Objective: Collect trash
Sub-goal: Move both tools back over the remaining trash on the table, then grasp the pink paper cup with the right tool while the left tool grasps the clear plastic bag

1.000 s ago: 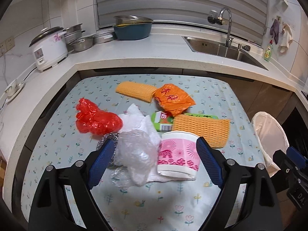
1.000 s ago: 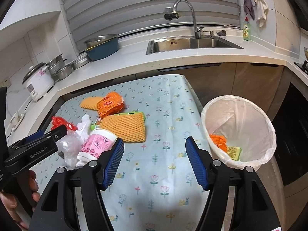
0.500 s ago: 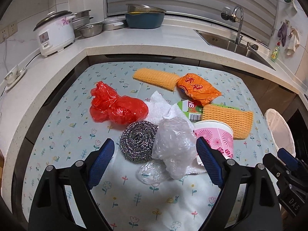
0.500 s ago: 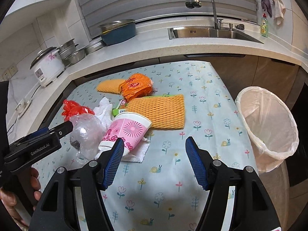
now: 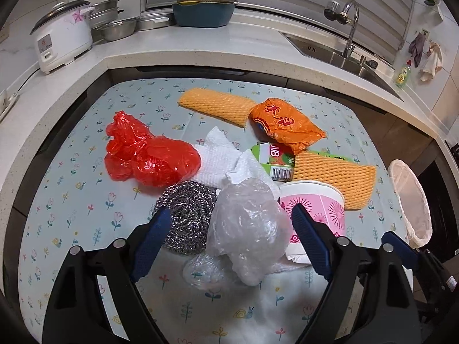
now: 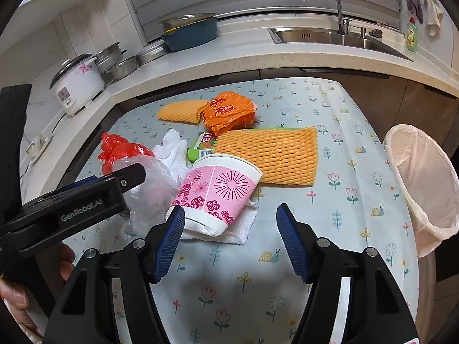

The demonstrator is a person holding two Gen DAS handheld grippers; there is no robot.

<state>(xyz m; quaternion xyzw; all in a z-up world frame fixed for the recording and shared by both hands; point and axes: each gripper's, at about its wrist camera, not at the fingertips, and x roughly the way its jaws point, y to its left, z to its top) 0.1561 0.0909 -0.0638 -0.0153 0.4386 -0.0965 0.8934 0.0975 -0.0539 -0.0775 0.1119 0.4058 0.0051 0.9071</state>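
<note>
Straddling the clear plastic bag [image 5: 246, 229], the left gripper [image 5: 229, 229] gapes; the right gripper [image 6: 231, 239], jaws apart, has the pink paper cup [image 6: 218, 192] at 11 o'clock.

The right gripper [image 6: 231, 239] hangs over the flowered tablecloth [image 6: 330, 229] with its jaws wide apart, its left fingertip just beside a tipped pink paper cup [image 6: 219, 190]. The cup lies on a white paper towel [image 6: 243, 226]. Left of it the left gripper [image 6: 71, 200] reaches over a clear plastic bag [image 6: 152, 189] (its jaw gap is hidden). A lined trash bin [image 6: 424, 183] stands at the table's right edge.
</note>
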